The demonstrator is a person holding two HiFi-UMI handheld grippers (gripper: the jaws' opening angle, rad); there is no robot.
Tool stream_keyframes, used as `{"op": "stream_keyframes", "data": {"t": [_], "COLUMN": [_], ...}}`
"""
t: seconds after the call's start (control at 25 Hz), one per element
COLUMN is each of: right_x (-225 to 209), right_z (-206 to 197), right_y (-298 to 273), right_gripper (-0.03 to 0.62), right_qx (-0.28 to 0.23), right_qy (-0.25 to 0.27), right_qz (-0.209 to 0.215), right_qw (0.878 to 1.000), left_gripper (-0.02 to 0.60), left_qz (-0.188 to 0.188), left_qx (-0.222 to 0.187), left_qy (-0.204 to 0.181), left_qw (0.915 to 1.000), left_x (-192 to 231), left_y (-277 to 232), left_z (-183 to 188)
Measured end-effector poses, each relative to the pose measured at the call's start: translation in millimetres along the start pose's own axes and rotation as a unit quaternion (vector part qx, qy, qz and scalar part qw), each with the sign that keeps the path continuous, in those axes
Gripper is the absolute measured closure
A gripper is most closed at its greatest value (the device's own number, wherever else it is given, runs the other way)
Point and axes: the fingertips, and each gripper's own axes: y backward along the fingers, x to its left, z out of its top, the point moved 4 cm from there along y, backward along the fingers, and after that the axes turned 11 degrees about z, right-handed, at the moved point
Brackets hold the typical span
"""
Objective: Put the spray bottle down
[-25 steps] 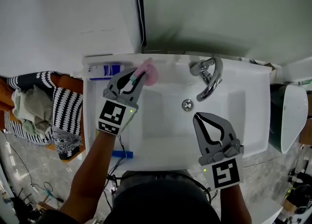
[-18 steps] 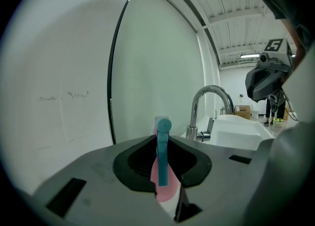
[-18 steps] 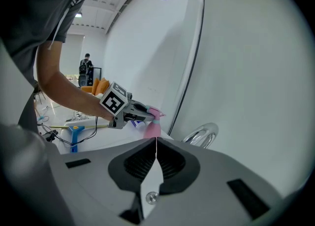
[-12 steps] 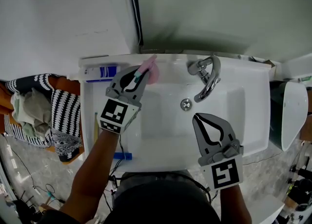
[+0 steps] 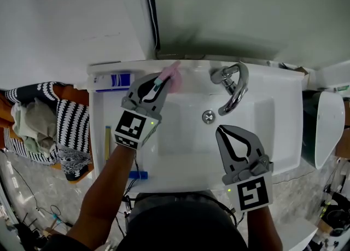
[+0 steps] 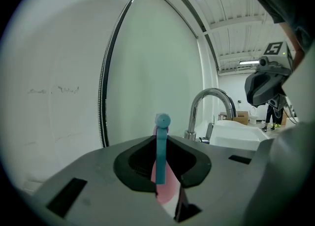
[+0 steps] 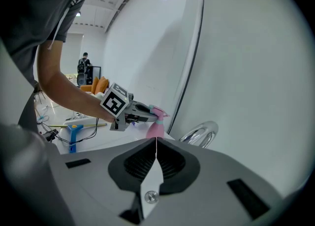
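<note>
Looking down, the head view shows a black-and-white striped cloth (image 5: 71,121) at the far left, just beside the white sink (image 5: 284,135), and a white tube with a blue label (image 5: 112,81) lying on the sink's back left corner. Next comes the left gripper (image 5: 162,82), reaching toward the sink's back rim with the pink spray bottle (image 5: 174,82) at its tip, just left of the chrome faucet (image 5: 234,88). From above, the grip itself is hard to read. The left gripper view settles it: the jaws are closed on the bottle's upper part, with its teal trigger (image 6: 161,151) standing upright in the gap between them and the pink body below. The right gripper view adds the side-on look, with the bottle upright under the left gripper at the back of the sink. Its base is hidden behind the right gripper's own body, so contact with the rim cannot be told. Further right, the right gripper (image 5: 220,130) hangs over the front of the basin, near the drain (image 5: 208,116) and well apart from the bottle. Its own view shows the jaws pressed together with nothing between them.
</note>
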Motion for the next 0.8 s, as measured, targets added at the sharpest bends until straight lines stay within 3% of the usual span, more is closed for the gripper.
{"op": "stream_keyframes", "data": {"t": [0.56,0.8], "right_x": [5,10], "right_z": [5,5], "right_y": [-5,-2], "right_gripper": [0.585,0.585], "right_qx": [-0.003,-0.004], "right_qy": [0.005,0.008], "right_qz": [0.004,0.006], "right_qw": [1.000,1.000], "left_gripper": [0.537,0.499], "left_qz": [-0.030,-0.035], "left_qx": [-0.001,-0.004], "left_qy": [-0.012,-0.022], "left_qw": [0.9995,0.9991], "left_x": [-3,-3], "left_y": [12,20], "left_z": [-1,3]}}
